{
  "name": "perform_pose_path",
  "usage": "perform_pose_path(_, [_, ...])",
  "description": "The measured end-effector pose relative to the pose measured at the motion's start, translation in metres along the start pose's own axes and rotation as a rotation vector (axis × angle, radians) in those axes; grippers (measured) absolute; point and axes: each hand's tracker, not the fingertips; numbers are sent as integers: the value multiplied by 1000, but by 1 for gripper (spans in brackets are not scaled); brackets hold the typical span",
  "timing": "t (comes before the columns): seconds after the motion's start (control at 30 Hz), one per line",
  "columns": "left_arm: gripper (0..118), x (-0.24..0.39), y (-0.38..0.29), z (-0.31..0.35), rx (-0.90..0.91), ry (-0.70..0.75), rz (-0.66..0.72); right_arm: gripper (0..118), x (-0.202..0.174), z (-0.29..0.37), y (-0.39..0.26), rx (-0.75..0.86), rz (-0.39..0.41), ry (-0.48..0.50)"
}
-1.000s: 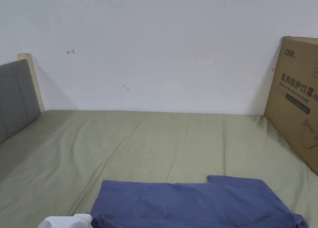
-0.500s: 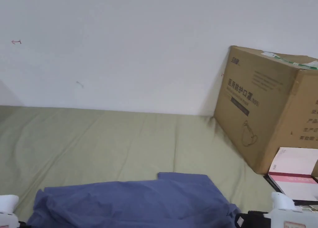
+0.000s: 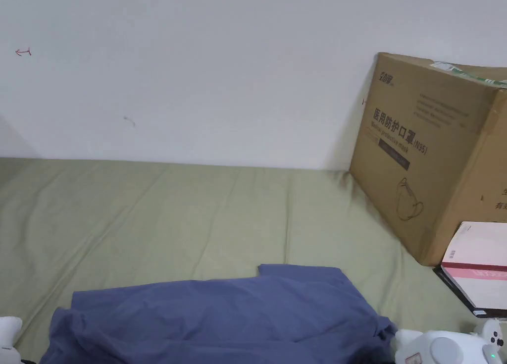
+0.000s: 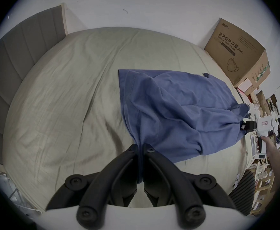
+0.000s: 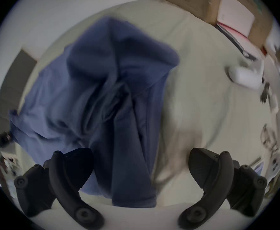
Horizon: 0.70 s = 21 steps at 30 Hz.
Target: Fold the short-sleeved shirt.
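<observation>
Holding the blue shirt [image 4: 177,104] by one edge with my left gripper [image 4: 140,146], jaws squeezed together on the cloth so a thin strip runs down between them. Shirt is spread out rumpled on the bed [image 4: 66,87], lying from about 12 to 3 o'clock of the left gripper view, with the pinched bit pulled toward me.

My right gripper [image 5: 141,168] has its jaws spread wide, and a bunched fold of shirt [image 5: 112,100] sits in the gap between them without either jaw pressing on it. That view is pretty blurry, so can't say more about the fold. From the left gripper view you can see the right gripper [image 4: 250,125] at 3 o'clock, right at the far end of the shirt, with my hand [image 4: 267,142] on the handle.

Head view has the shirt [image 3: 223,315] at 6 o'clock, a cardboard box [image 3: 435,152] against the wall at 3, and a pink-and-white box [image 3: 478,266] just beside it.
</observation>
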Motion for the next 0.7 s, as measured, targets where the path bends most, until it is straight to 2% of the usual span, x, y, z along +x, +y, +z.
perform_pose_path(0.03, [4, -3, -1, -3, -7, -1, 9, 112, -7, 0, -1, 10, 48, -33])
perform_pose_path(0.1, [4, -7, -4, -8, -10, -5, 15, 98, -11, 4, -1, 39, 46, -35])
perform_pose_path(0.17, [4, -9, -7, -8, 23, -6, 1, 65, -8, 14, -1, 59, 23, -28])
perform_pose_path(0.2, [4, -12, -7, -10, 12, 11, 3, 46, -6, 20, -2, 66, 14, -13])
perform_pose_path(0.23, [4, -14, -7, -11, -3, 0, 23, 16, -3, 28, -3, 72, 6, 6])
perform_pose_path(0.27, [4, -14, -7, -10, -6, -17, 42, 6, -2, 32, -4, 72, 6, 9])
perform_pose_path(0.33, [4, -14, -6, -7, 3, -23, 50, 6, 0, 43, -6, 71, -21, 113])
perform_pose_path(0.4, [4, -13, -3, 1, 25, -21, 43, 6, -3, 61, -9, 83, -10, 80])
perform_pose_path(0.57, [4, -16, 6, 33, 58, -67, 64, 6, -3, 109, -16, 126, 9, 128])
perform_pose_path(0.7, [4, -23, -3, 66, 29, -87, 38, 6, -3, 143, -36, 121, 58, 113])
